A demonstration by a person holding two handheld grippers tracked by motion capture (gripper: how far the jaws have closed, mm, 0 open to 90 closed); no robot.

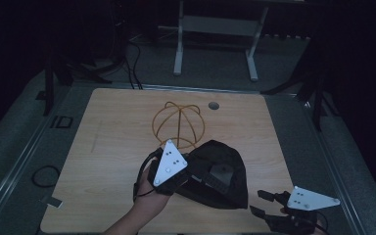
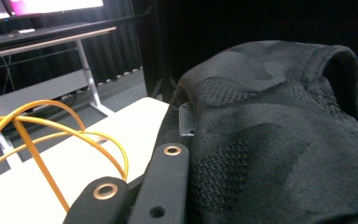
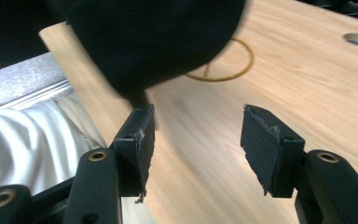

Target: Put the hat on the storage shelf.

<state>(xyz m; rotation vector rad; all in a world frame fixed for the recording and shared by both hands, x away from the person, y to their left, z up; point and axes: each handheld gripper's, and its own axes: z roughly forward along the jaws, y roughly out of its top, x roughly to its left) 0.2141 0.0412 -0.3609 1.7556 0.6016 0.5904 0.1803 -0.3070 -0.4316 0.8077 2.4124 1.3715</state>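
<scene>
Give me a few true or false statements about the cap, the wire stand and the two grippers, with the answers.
1. The left gripper is clamped on the black cap. True.
2. The cap sits on top of the wire stand. False: the stand is bare, and the cap is in front of it, nearer the person.
3. The right gripper has nothing between its jaws. True.
4. The wire stand is blue. False: it is orange.
5. The right gripper grips the cap's far edge. False: it is apart from the cap, near the table's front right corner.
</scene>
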